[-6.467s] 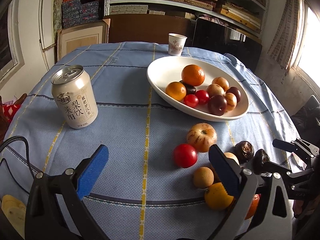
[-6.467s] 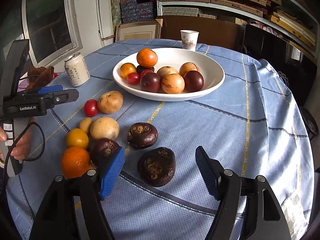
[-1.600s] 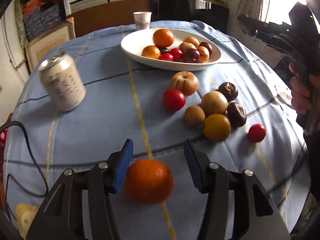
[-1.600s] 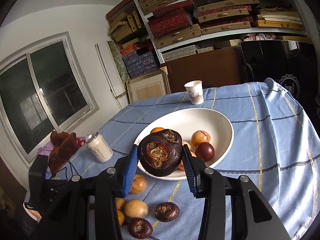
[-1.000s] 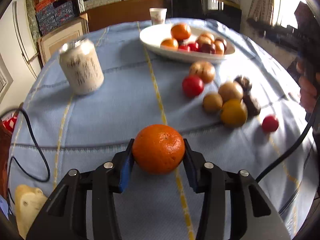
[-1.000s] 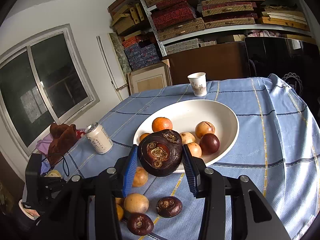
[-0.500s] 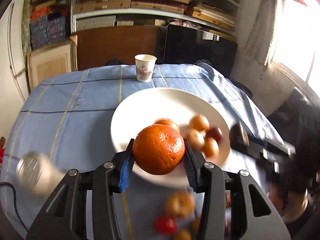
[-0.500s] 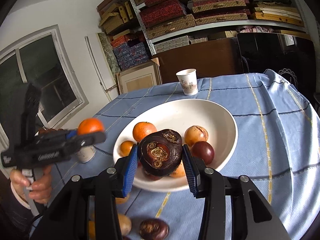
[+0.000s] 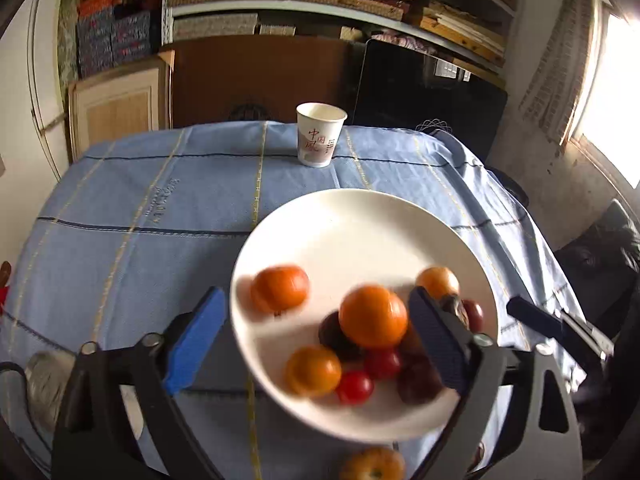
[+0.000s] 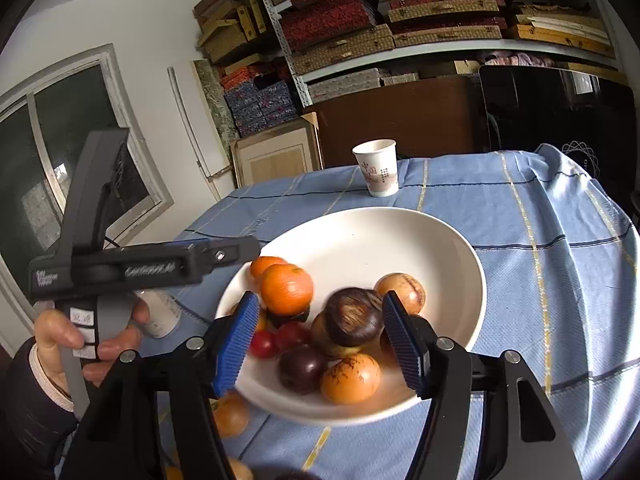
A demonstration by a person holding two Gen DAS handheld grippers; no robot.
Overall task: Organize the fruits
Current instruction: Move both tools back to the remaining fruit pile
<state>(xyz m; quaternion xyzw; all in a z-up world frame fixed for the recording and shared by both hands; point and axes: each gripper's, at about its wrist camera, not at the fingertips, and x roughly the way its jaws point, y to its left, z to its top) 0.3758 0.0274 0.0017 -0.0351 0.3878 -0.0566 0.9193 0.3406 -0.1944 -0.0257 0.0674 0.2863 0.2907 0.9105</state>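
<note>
A white bowl [image 9: 360,232] [image 10: 400,240] on the blue tablecloth holds several fruits. My left gripper [image 9: 314,332] is open above the bowl's near side, with an orange [image 9: 372,316] loose between the jaws and a blurred orange [image 9: 280,288] lying to its left. My right gripper [image 10: 320,340] is open over the bowl, with a dark brown fruit [image 10: 352,316] lying free on the pile. The left gripper [image 10: 224,256] shows in the right wrist view above an orange [image 10: 286,290].
A paper cup [image 9: 320,134] [image 10: 378,166] stands beyond the bowl. A drink can [image 9: 44,376] sits blurred at the left. A yellow-red fruit [image 9: 372,464] and loose fruits [image 10: 230,414] lie on the cloth before the bowl. Shelves and boxes stand behind the table.
Both grippers have opened over the bowl. The orange has left the left jaws and the dark fruit has left the right jaws; both are now in the bowl.
</note>
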